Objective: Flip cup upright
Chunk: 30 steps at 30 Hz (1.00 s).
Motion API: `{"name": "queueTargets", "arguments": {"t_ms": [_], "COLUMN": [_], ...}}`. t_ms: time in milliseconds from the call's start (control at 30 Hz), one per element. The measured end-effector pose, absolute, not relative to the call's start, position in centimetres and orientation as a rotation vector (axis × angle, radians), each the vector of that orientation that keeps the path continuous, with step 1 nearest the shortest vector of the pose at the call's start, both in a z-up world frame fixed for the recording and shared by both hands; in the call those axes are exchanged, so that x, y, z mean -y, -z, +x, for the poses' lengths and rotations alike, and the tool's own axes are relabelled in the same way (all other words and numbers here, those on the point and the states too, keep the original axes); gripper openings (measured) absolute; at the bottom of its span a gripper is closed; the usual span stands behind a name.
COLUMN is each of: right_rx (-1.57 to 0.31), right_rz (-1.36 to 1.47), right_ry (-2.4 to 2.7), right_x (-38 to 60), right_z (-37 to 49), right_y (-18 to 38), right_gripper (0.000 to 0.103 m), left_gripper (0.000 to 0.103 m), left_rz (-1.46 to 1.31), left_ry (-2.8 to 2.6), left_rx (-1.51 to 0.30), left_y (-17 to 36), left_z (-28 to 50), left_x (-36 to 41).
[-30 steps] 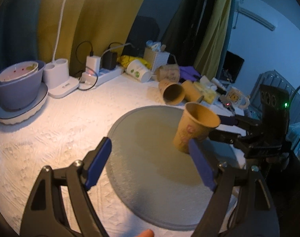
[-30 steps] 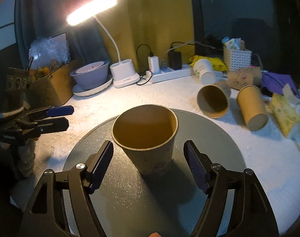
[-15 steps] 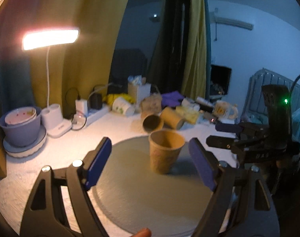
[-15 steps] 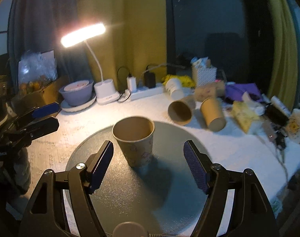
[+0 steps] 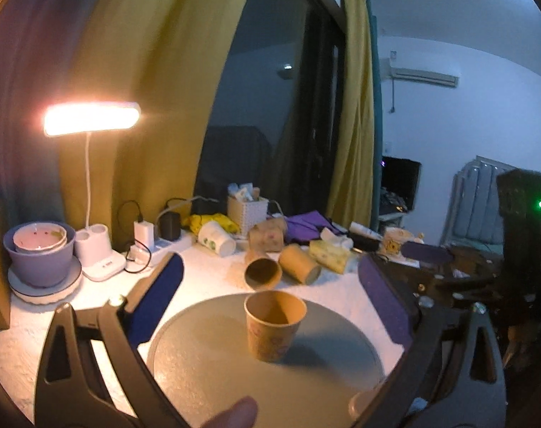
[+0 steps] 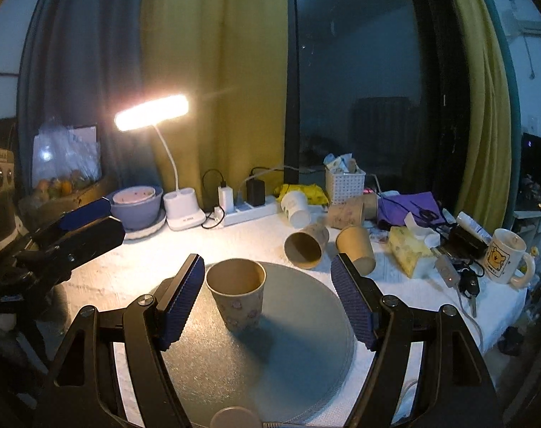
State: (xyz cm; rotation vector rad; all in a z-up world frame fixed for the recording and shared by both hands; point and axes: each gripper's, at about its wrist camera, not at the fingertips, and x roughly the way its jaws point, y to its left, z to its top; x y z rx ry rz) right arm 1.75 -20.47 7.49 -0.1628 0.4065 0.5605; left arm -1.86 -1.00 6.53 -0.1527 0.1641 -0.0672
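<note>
Paper cup (image 5: 274, 325), upright, mouth up, on round grey mat (image 5: 206, 356) atop table (image 5: 213, 278); left hand-held gripper (image 5: 270, 306) and right hand-held gripper (image 6: 268, 301) both spread wide, holding nothing.

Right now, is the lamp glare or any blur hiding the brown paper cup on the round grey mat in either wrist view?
Left wrist view: the lit white desk lamp flares, but the brown paper cup on the round grey mat stays readable, slightly soft. Right wrist view: sharper; the cup throws a shadow towards the camera's right, edges bent by fisheye.
</note>
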Motion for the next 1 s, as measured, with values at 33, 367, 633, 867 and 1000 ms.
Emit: {"name": "queueTargets", "arguments": {"t_ms": [33, 367, 633, 867, 1000], "right_rx": [-0.404, -0.391, -0.411, -0.422, -0.421], "right_rz": [-0.160, -0.141, -0.165, -0.162, -0.163], "right_ry": [-0.558, -0.539, -0.522, -0.524, -0.523], "right_x": [20.6, 21.5, 21.2, 20.9, 20.9], "right_z": [1.7, 1.6, 1.9, 2.1, 2.1], "right_y": [-7.7, -9.1, -8.1, -7.5, -7.5], "right_gripper": [0.077, 0.077, 0.077, 0.077, 0.077], "left_gripper": [0.099, 0.099, 0.099, 0.099, 0.099], "left_rz": [-0.153, -0.085, -0.119, -0.093, -0.084], "left_ry": [0.067, 0.029, -0.014, 0.000, 0.009], "left_rx": [-0.160, -0.099, -0.146, -0.122, -0.116], "left_y": [-6.7, -8.1, -5.6, -5.5, -5.5], "left_z": [-1.8, -2.4, -1.3, -1.6, -1.8], "left_x": [1.1, 3.1, 1.5, 2.1, 2.4]}}
